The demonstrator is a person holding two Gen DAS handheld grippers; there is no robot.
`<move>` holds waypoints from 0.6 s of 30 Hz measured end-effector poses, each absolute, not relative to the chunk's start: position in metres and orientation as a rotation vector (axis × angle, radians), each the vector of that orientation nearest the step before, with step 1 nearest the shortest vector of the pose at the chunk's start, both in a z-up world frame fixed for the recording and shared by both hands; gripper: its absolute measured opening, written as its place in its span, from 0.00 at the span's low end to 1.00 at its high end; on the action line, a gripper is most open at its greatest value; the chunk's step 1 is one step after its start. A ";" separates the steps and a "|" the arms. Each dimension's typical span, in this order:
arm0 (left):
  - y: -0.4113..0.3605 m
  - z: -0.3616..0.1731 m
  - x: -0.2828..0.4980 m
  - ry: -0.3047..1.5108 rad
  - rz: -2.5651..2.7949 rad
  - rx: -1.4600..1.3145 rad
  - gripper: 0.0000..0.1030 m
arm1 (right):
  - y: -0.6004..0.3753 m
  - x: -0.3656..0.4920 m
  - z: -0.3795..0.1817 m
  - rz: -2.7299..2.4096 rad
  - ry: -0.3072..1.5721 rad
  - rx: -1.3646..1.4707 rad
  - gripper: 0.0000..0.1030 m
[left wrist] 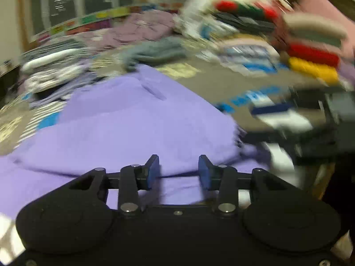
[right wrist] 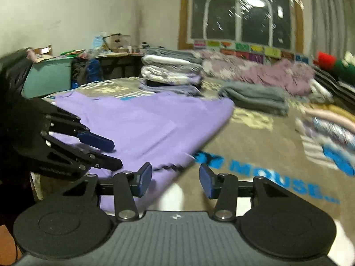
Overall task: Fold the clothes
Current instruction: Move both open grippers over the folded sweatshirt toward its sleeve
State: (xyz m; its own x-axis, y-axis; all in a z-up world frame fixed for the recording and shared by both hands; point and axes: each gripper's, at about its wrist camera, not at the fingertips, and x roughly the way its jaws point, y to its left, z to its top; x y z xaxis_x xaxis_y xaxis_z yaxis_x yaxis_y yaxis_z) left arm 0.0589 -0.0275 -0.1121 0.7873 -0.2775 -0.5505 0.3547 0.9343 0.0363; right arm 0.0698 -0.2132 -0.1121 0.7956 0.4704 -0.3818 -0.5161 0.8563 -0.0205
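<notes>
The left wrist view sits low over the purple garment (left wrist: 124,119), close above its cloth, facing across the bed (left wrist: 221,82) toward what seem, through heavy blur, to be stacked clothes (left wrist: 310,51). The right wrist view looks from the bed's near edge toward the window (right wrist: 239,13), catching the left tool (right wrist: 106,153) at its left. Both share the garment, the grey folded pile (right wrist: 255,97) and the window.

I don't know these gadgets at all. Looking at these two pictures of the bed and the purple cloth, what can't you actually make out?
- Purple garment: its type is unclear; its near part is hidden behind the left gripper in the left wrist view.
- Stacked clothes: motion blur smears them in the left wrist view, so they cannot be counted.
- Bedspread lettering: only "MOUSE" reads in the right wrist view; the start is blurred, under the garment's edge.
- Right gripper: blurred, cut by the left wrist frame edge.
</notes>
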 end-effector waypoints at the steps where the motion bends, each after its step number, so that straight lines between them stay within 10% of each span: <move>1: -0.014 -0.111 0.062 0.572 -0.307 0.078 0.39 | -0.209 0.069 -0.112 0.541 0.372 -0.133 0.47; 18: 0.158 -0.112 0.119 0.562 0.050 -0.737 0.50 | -0.171 0.070 -0.119 0.702 0.398 -0.186 0.47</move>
